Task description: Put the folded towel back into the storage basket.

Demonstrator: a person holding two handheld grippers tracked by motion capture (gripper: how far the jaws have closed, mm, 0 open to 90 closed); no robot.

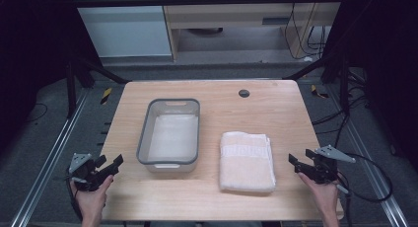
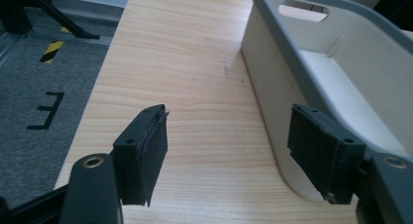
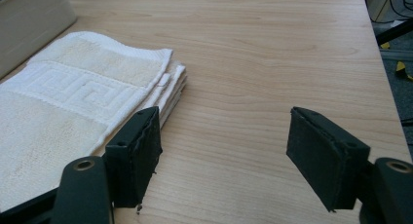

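High view: fixed above near edge, faces forward and down, takes in whole tabletop (image 1: 212, 197) plus floor beyond. Left gripper view: low over near left corner, close, faces far along bin (image 2: 311, 53) wall. Right gripper view: low over near right, close, faces far past towel (image 3: 63, 102). High view shares bin with left gripper view, towel with right.

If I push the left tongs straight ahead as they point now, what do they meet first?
Probably the tub: the right-hand jaw lines up with its near corner wall, the other with bare table. Depth is unclear.
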